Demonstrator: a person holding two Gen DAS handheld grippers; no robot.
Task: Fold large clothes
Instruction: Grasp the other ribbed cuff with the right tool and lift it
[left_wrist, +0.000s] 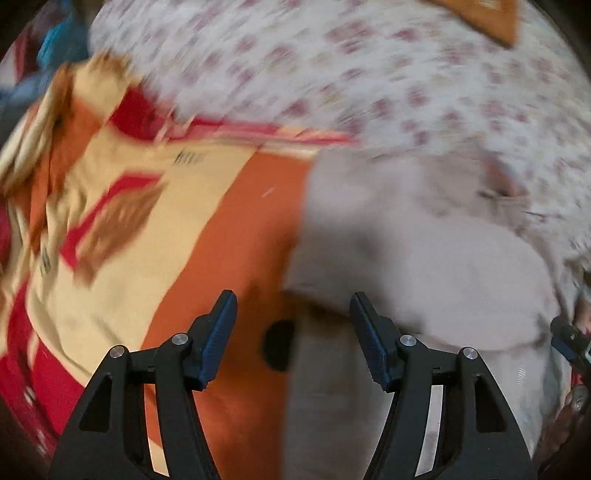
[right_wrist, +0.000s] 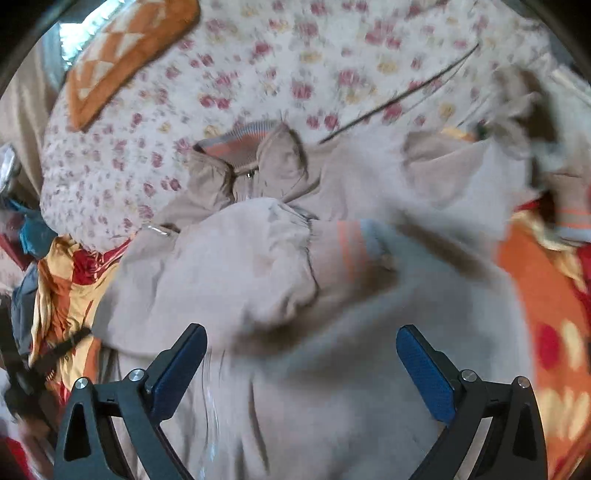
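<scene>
You are looking down on a bed covered by a white sheet printed with small red and yellow flowers (right_wrist: 295, 74), and over its near part lies an orange, cream and red patterned blanket (left_wrist: 229, 236). The pale beige zip-front jacket with a striped knit collar (right_wrist: 332, 280) lies spread across both, collar towards the far side, one sleeve folded over its chest.

Your left gripper (left_wrist: 293, 310) hangs open above the jacket's edge where it meets the blanket, nothing between its blue pads. Your right gripper (right_wrist: 301, 345) stands wide open above the jacket's body, also empty.

Only the right view shows an orange and white checked cushion (right_wrist: 125, 55) at the far left and a dark cord (right_wrist: 402, 92) crossing the sheet. Both views are motion-blurred.
</scene>
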